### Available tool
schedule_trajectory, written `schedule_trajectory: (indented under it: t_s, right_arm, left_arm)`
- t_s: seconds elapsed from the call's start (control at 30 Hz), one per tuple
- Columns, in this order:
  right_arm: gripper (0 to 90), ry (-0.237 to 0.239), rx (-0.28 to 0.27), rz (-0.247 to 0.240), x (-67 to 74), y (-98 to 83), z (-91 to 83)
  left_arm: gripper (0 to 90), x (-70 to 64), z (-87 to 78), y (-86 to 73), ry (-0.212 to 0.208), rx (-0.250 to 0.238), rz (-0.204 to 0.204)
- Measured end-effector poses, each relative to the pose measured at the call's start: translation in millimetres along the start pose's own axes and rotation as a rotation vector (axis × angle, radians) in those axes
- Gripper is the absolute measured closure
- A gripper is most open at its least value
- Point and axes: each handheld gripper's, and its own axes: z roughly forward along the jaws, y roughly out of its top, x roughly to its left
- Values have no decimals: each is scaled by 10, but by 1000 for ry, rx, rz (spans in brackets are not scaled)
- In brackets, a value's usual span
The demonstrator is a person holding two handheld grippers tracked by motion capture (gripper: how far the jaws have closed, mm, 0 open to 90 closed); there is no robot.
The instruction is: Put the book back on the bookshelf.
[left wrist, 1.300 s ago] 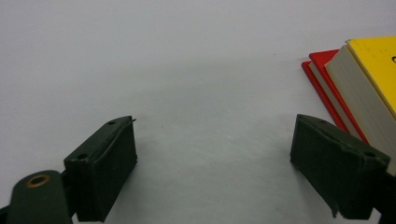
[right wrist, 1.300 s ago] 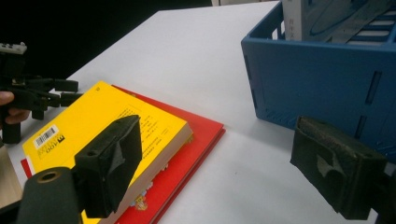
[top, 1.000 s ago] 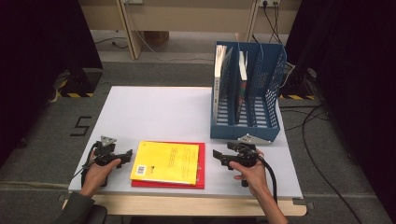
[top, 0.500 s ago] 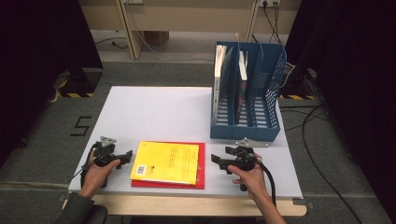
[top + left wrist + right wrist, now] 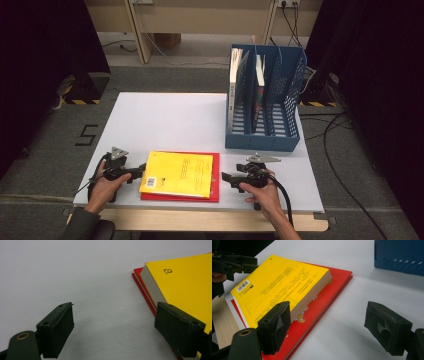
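A yellow book [image 5: 177,173] lies flat on a larger red book [image 5: 215,175] near the table's front edge. My left gripper [image 5: 136,173] is at the stack's left side. In the left gripper view it [image 5: 113,325] is open and its jaws have just been closing a little. Bare table lies between them, and the right jaw stands over the yellow book's [image 5: 185,282] corner. My right gripper [image 5: 226,179] is at the stack's right side, open. In the right gripper view [image 5: 332,325] its left jaw hangs over the red book's [image 5: 324,302] corner.
A blue file rack [image 5: 262,141] stands on the white table [image 5: 165,120] at the back right, just beyond my right hand. A few upright books [image 5: 237,85] fill its left slots. The table's wooden front edge [image 5: 200,220] is close behind the stack.
My right gripper has edged slightly toward the table's front edge. The books and my left hand have kept still.
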Motion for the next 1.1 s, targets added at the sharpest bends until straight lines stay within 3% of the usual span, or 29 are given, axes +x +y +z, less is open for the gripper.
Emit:
schedule_trajectory:
  t_s: [0.23, 0.3, 0.33, 0.43, 0.53, 0.8, 1.1]
  right_arm:
    - [219, 9, 16, 6, 7, -24, 32]
    - [220, 21, 17, 11, 12, -28, 41]
    - [219, 20, 17, 10, 11, -27, 44]
    - [219, 23, 23, 9, 10, -33, 51]
    - [219, 22, 26, 17, 18, -38, 58]
    - [221, 39, 46, 17, 28, -64, 84]
    - [242, 74, 76, 37, 101, -115, 184]
  left_arm:
    - [397, -79, -45, 14, -39, 19, -11]
    - [512, -120, -65, 20, -47, 25, 2]
    - [524, -144, -72, 19, -49, 27, 16]
    - [435, -251, -104, 16, -101, 35, 49]
    - [236, -379, -84, 10, -86, 47, 120]
    - [205, -413, -89, 10, -69, 49, 127]
    - [182, -362, -66, 9, -95, 55, 104]
